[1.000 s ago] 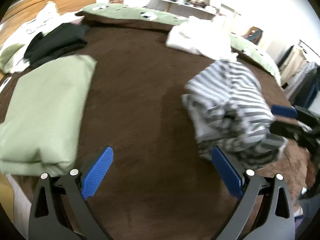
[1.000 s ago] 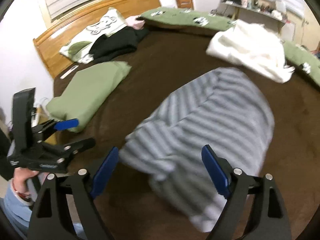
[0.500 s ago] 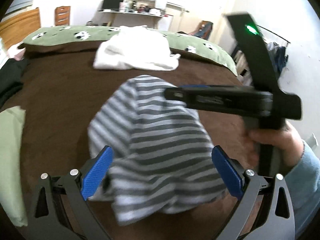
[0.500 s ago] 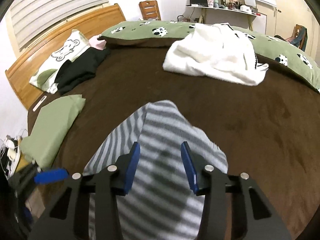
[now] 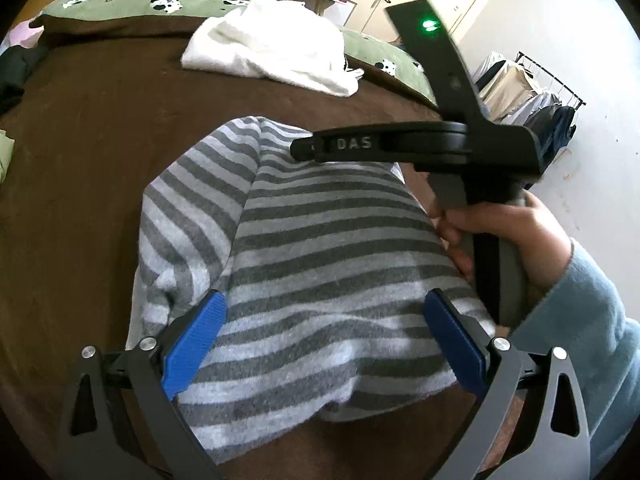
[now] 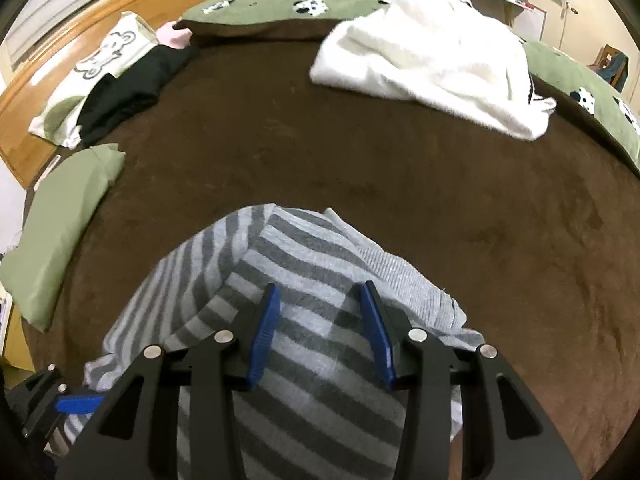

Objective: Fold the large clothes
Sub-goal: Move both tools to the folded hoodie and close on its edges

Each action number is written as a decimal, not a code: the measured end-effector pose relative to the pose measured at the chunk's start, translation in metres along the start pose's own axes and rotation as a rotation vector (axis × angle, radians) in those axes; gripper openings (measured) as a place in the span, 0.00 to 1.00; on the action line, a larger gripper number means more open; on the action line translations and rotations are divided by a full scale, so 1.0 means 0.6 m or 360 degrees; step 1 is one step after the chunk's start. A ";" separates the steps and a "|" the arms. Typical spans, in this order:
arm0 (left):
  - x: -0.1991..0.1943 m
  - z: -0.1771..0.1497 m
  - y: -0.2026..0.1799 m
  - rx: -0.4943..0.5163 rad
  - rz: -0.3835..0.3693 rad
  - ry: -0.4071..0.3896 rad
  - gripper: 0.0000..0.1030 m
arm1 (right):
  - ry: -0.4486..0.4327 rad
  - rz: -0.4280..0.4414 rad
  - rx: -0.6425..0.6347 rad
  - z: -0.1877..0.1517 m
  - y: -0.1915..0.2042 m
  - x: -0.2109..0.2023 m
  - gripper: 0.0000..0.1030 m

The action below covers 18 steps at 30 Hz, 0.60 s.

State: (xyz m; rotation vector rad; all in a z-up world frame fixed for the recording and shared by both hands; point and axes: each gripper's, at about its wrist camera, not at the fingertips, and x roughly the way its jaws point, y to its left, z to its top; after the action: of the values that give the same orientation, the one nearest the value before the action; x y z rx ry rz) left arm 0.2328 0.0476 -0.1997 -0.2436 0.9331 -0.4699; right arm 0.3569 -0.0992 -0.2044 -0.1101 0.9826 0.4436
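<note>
I look down on the bed (image 6: 360, 152), its brown blanket filling most of both wrist views. Along its far edge runs a green cover with cow prints (image 6: 256, 12), and a wooden headboard (image 6: 80, 40) stands at the left. A white fluffy garment (image 6: 432, 60) lies crumpled near the far side, well apart from my work. A folded green cloth (image 6: 60, 216) rests by the left edge of the bed, and beyond it a black garment (image 6: 132, 88) lies against a pillow with a bear drawing (image 6: 100, 56).

The striped grey sweater (image 5: 320, 264) is bunched in a heap on the blanket at the near edge, directly under both tools. My left claw (image 5: 324, 344) stands wide open, its blue pads on either side of the sweater's near part without pressing on it. My right claw (image 6: 318, 332) is narrowed to roughly half width, with striped fabric showing in the gap; I cannot tell whether its pads actually pinch the cloth. In the left view, a hand (image 5: 504, 232) in a light blue sleeve (image 5: 580, 320) grips the right tool's handle.
</note>
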 end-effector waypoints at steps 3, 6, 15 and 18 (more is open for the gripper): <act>-0.003 -0.010 0.004 -0.0023 -0.0025 -0.0017 0.94 | 0.0012 0.0029 0.0032 0.001 -0.009 0.003 0.41; -0.006 -0.019 0.005 -0.0025 -0.0024 -0.0010 0.94 | 0.0008 0.0030 0.0020 -0.001 -0.008 0.002 0.41; -0.017 -0.026 -0.001 0.0005 0.0064 0.0008 0.94 | -0.0138 0.0101 0.0022 -0.013 -0.003 -0.058 0.50; -0.026 -0.022 -0.006 0.0000 0.0073 0.0009 0.94 | -0.0187 0.0108 0.0008 -0.030 -0.001 -0.102 0.57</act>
State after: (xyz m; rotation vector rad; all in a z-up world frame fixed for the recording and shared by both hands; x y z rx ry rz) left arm 0.2129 0.0523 -0.1947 -0.2202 0.9424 -0.4285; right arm 0.3138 -0.1239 -0.1640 -0.0454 0.8738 0.5045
